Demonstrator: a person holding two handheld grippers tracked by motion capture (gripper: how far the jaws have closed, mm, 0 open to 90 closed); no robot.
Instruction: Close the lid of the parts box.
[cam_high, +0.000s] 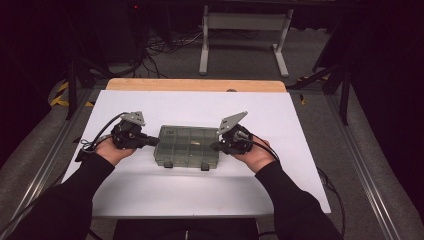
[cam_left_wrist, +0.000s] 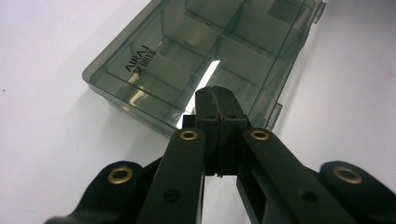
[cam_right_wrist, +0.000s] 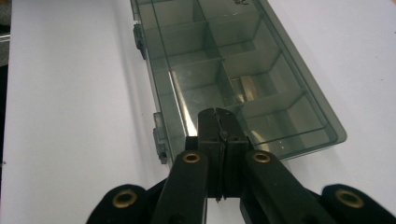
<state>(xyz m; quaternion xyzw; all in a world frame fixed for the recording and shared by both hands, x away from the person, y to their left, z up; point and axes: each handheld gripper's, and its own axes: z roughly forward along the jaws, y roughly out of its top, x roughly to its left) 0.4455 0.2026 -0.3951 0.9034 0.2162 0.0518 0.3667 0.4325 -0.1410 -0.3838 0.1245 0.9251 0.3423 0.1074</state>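
Smoky translucent plastic compartment box (cam_high: 188, 145), lid down, at the centre of the white table sheet (cam_high: 150, 190). Left gripper (cam_left_wrist: 217, 100) and right gripper (cam_right_wrist: 218, 122), jaws fully closed and empty, flank its short ends; steady both ends evenly, avoiding the front latches (cam_high: 204, 166).

1. High view: fixed above the near side, facing forward and down over the whole white worktop (cam_high: 200, 185).
2. Gripper views: riding low and close behind each pair of tongs, aimed from opposite ends at the shared compartment box (cam_high: 188, 145) (cam_left_wrist: 210, 56) (cam_right_wrist: 233, 70).
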